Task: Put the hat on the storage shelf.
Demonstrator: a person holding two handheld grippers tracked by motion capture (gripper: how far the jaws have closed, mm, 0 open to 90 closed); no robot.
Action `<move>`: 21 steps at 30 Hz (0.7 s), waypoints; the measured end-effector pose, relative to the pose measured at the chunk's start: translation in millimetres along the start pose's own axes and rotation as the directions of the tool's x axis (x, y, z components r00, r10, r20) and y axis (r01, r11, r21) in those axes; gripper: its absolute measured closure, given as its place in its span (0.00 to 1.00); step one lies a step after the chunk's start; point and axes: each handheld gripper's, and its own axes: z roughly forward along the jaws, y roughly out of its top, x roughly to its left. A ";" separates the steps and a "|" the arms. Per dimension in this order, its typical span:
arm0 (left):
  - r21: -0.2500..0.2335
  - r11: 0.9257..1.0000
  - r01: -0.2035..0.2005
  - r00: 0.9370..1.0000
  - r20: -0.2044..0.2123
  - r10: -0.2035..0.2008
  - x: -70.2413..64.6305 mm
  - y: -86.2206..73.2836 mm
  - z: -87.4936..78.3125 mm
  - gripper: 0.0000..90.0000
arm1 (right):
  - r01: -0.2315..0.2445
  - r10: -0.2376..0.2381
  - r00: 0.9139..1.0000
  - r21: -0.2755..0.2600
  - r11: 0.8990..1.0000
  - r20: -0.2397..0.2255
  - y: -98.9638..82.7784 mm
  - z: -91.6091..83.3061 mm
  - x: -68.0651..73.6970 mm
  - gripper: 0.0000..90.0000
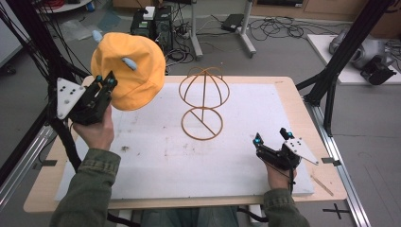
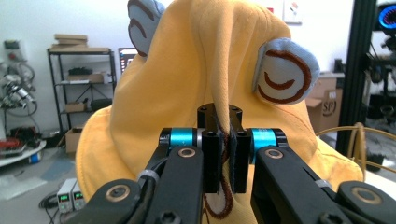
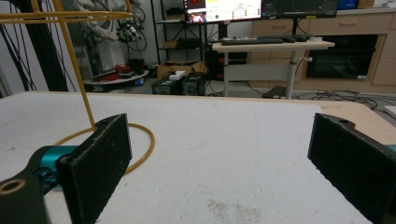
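A yellow-orange hat [image 1: 128, 71] with pale blue ears hangs in the air above the table's far left corner. My left gripper [image 1: 105, 84] is shut on a fold of the hat [image 2: 201, 84], and its pads pinch the cloth between them. A blue ear [image 2: 285, 72] bears a brown spiral. A yellow wire hat stand [image 1: 203, 101] rises from its ring base at the middle of the white board. My right gripper [image 1: 272, 137] rests open near the board's front right; its jaws stand wide apart with the stand's ring [image 3: 140, 140] ahead on the left.
The white board [image 1: 161, 161] lies on a wooden table [image 1: 302, 118]. Black frame posts [image 1: 347, 45] stand at the table's left and right sides. Cables and boxes lie on the floor behind.
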 end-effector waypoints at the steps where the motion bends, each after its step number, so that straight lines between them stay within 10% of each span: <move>1: 0.000 1.000 -0.003 1.000 0.010 0.003 -3.6 3.6 3.4 0.96 | 0.005 -0.005 1.000 -0.004 1.000 -0.001 -0.1 0.4 -0.1 0.06; 7: 0.017 0.999 -0.028 0.990 0.135 0.026 -38.2 31.0 37.3 0.96 | 0.015 -0.015 1.000 -0.003 1.000 -0.003 0.0 0.5 2.3 0.06; 21: 0.145 0.989 -0.030 0.939 0.343 -0.022 -111.8 33.0 126.0 0.96 | 0.035 -0.035 0.999 -0.014 0.999 -0.010 0.7 -0.5 -0.1 0.06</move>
